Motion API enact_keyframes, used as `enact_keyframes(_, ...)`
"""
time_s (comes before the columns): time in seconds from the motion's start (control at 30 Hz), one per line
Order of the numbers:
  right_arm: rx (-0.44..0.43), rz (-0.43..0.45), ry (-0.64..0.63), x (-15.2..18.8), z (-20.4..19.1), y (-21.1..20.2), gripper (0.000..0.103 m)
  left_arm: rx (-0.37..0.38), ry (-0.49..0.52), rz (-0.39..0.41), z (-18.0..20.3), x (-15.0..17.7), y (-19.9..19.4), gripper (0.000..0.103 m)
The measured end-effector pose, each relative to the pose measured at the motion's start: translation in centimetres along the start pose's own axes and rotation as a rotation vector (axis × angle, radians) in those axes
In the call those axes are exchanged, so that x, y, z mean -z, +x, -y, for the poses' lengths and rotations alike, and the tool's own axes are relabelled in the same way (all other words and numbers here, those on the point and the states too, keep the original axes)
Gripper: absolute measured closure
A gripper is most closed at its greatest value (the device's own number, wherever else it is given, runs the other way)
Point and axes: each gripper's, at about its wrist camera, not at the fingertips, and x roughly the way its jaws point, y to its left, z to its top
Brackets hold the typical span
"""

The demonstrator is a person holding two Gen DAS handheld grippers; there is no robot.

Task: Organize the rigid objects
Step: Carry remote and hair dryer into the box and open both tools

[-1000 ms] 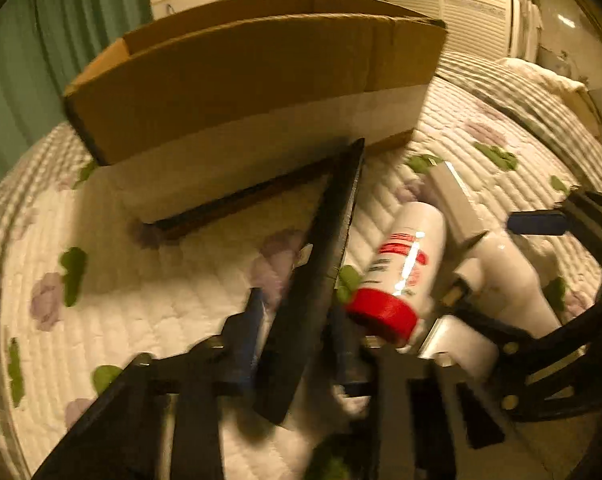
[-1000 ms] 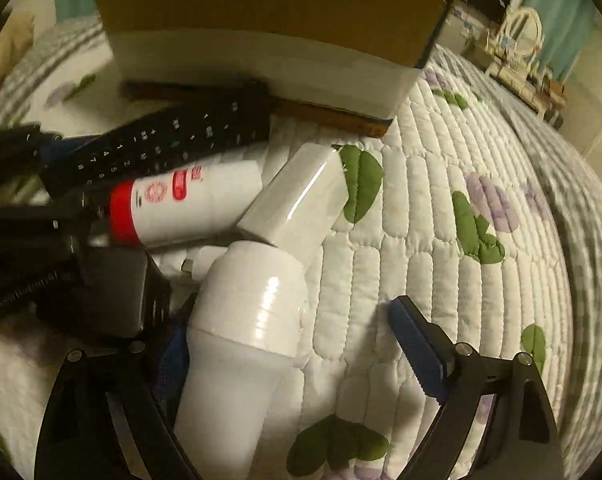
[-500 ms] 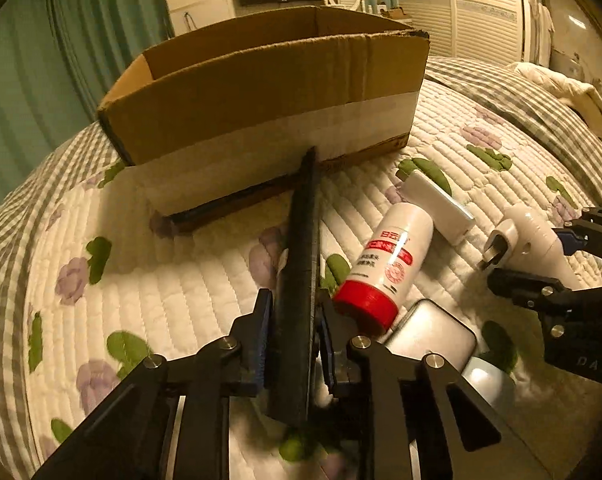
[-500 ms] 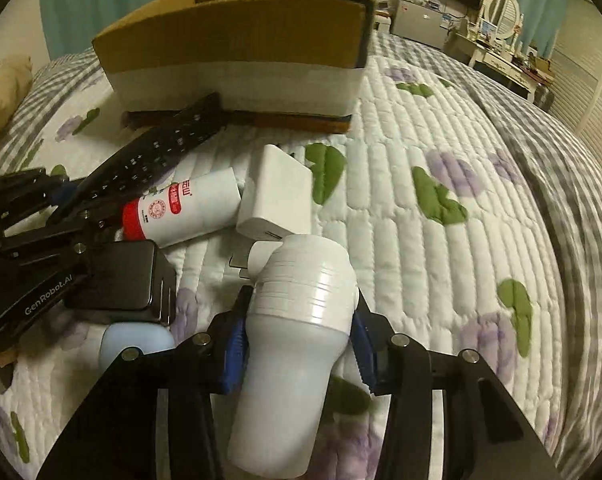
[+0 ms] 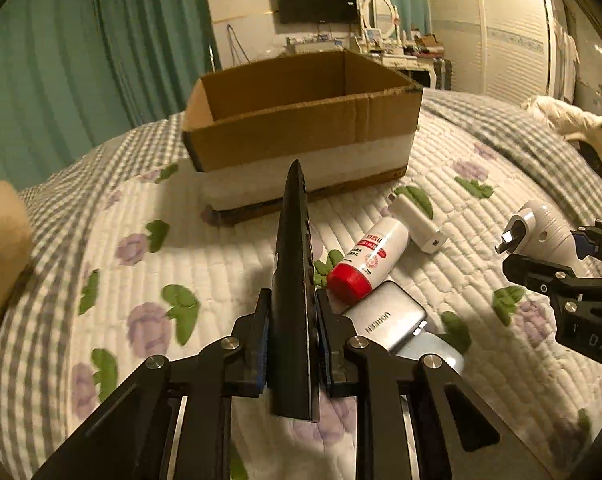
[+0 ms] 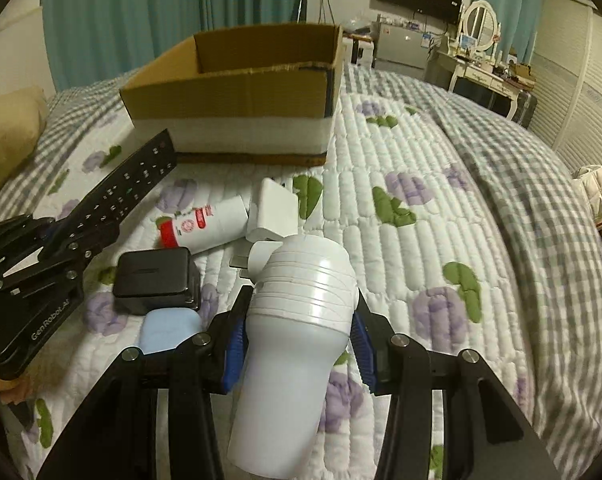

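My left gripper (image 5: pixel 291 344) is shut on a black remote control (image 5: pixel 293 264), held edge-up above the quilt; the remote also shows in the right wrist view (image 6: pixel 129 188). My right gripper (image 6: pixel 297 340) is shut on a white cylindrical plug adapter (image 6: pixel 297 340), lifted off the bed; it shows in the left wrist view (image 5: pixel 541 228). An open cardboard box (image 5: pixel 301 128) stands on the bed ahead (image 6: pixel 237 96). On the quilt lie a white bottle with a red cap (image 5: pixel 365 260), a white charger (image 5: pixel 417 220), a grey power bank (image 5: pixel 385 320) and a pale blue item (image 6: pixel 169 328).
The bed has a white quilt (image 5: pixel 181 240) with purple flowers and a grey checked cover (image 6: pixel 541 200) at the right. A tan pillow (image 6: pixel 9 132) lies at the left. Teal curtains, a wall television and a dressing table stand behind.
Both grippers have risen and pulled back from the box. The left one has turned the remote edge-up and lifted it. The right one closed on the white adapter and raised it.
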Motion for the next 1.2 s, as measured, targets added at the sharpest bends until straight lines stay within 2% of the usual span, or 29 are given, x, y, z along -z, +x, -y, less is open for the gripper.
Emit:
enact_keyframes(0.33,0.024,0.106,-0.008,-0.1,-1.1,-5.4,0.058,-0.046,-0.071,0.109,-1.1,-0.7,-6.0,0.083)
enact_keyframes(0.73,0.065,0.275,0.016,-2.0,-1.5,-12.1,0.058,-0.035,-0.118,0.260,-1.9,-3.7,-12.1,0.083)
enact_keyframes(0.93,0.081,0.342,0.015,-3.4,-1.4,-13.4,0.058,-0.038,-0.123,0.291,-2.6,-5.2,-12.6,0.083)
enact_keyframes(1.2,0.082,0.411,0.011,-5.8,-1.1,-13.7,0.058,-0.048,-0.136,0.314,-3.3,-7.2,-11.5,0.083)
